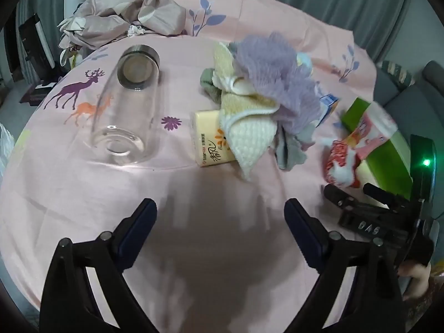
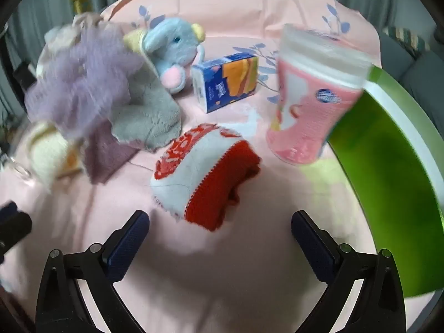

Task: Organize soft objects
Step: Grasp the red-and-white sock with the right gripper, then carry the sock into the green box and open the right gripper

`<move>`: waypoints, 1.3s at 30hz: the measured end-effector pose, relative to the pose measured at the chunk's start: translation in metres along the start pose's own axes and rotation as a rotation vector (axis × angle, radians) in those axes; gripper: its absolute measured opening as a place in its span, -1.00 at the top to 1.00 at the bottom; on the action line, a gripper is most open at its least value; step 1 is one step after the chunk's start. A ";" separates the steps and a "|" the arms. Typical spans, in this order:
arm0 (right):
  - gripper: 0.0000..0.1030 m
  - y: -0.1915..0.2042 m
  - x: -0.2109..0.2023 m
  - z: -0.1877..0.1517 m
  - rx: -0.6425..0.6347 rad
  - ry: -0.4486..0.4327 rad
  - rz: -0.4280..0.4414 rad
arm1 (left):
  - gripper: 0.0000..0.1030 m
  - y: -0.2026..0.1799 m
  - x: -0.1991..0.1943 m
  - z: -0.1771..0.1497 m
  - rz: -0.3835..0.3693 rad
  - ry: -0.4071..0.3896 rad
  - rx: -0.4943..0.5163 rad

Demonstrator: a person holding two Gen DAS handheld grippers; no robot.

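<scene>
Ahead of both grippers: sorting not begun.
Left gripper and right gripper gape empty; sock, cloth pile lie loose beside green bin.

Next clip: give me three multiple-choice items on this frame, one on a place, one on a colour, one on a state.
1. Where does the red-and-white cloth lie?
A. ahead of the right gripper
B. in the green bin
C. on the glass bottle

2. What colour is the tissue box?
A. green
B. blue
C. black

3. How is the glass bottle?
A. upright
B. lying on its side
C. held

Key: A, it lies on the sheet just past the open fingers; B, blue with an orange print; B, it lies flat, untouched.
</scene>
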State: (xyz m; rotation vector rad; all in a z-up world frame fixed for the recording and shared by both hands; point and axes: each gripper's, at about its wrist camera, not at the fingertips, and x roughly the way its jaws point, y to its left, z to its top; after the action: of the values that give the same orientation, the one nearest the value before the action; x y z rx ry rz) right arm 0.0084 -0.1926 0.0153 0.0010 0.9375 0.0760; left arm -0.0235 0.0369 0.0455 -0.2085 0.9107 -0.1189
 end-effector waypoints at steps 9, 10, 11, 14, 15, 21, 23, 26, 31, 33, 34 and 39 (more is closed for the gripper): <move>-0.94 -0.012 -0.034 0.039 0.153 0.031 0.080 | -0.32 0.000 -0.020 -0.002 -0.058 -0.003 -0.023; -0.88 -0.010 -0.028 0.043 0.164 0.054 0.077 | -0.28 -0.002 -0.022 -0.002 -0.063 -0.004 -0.018; -0.72 -0.014 -0.019 0.039 0.196 0.059 0.116 | -0.26 -0.001 -0.023 0.000 -0.068 -0.002 -0.015; -0.38 -0.010 0.003 0.038 0.235 0.143 0.141 | -0.18 -0.005 -0.028 0.000 -0.082 0.002 -0.013; -0.19 -0.010 0.008 0.037 0.243 0.146 0.157 | -0.18 -0.005 -0.029 0.001 -0.082 0.005 -0.013; 0.19 -0.010 -0.004 0.027 0.209 0.067 0.213 | -0.18 -0.006 -0.035 0.003 -0.094 0.027 -0.025; 0.20 -0.005 -0.013 0.023 0.175 0.102 0.261 | -0.18 -0.003 -0.035 0.004 -0.113 0.040 -0.044; 0.19 0.007 -0.028 0.013 0.106 0.136 0.316 | -0.18 -0.001 -0.035 0.005 -0.141 0.064 -0.069; 0.19 0.029 -0.038 -0.002 0.005 0.246 0.374 | -0.18 -0.001 -0.034 0.004 -0.155 0.103 -0.079; 0.18 0.031 -0.036 -0.006 -0.016 0.268 0.355 | -0.18 -0.001 -0.034 0.003 -0.158 0.113 -0.080; 0.13 0.034 -0.036 -0.007 -0.008 0.264 0.350 | -0.18 -0.002 -0.033 0.002 -0.156 0.117 -0.081; -0.25 0.033 -0.040 0.003 0.060 0.268 0.330 | -0.19 -0.010 -0.027 -0.001 -0.162 0.151 -0.059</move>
State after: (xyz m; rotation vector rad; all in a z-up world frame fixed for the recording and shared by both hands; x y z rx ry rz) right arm -0.0146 -0.1622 0.0506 0.2055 1.2012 0.3608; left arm -0.0412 0.0323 0.0679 -0.3317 1.0484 -0.2603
